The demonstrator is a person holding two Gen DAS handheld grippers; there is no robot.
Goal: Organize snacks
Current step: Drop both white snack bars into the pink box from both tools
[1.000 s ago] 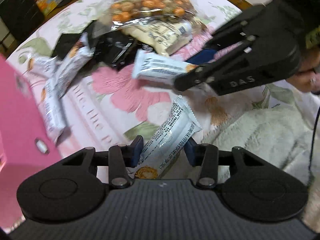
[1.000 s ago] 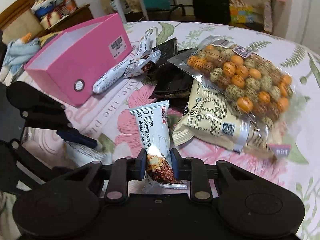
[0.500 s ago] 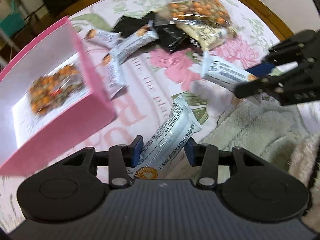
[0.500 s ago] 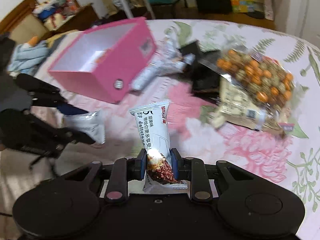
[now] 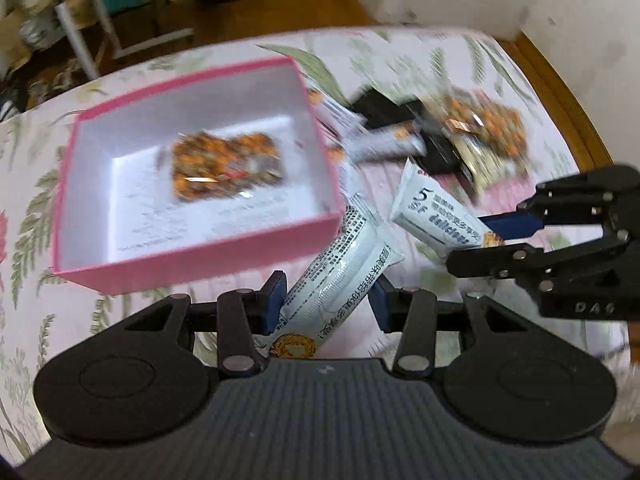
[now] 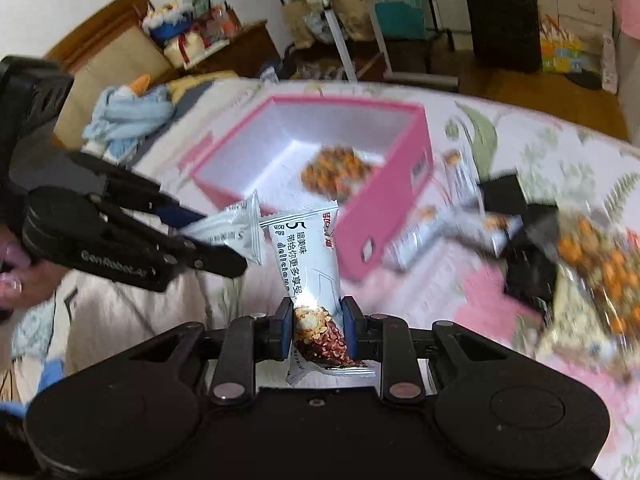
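Note:
My left gripper is shut on a white snack bar, held above the table just in front of the pink box. My right gripper is shut on a second white snack bar; it shows in the left wrist view holding that bar right of the box. The left gripper shows in the right wrist view with its bar. The box is open on top and holds a bag of orange nuts.
More snacks lie on the floral tablecloth right of the box: white bars, black packets and a clear bag of nuts. The table's wooden rim runs at the right. Furniture and clutter stand beyond the table.
Both grippers have lifted and swung towards the pink box with their bars. The box's open top and the nut bag inside have come into view.

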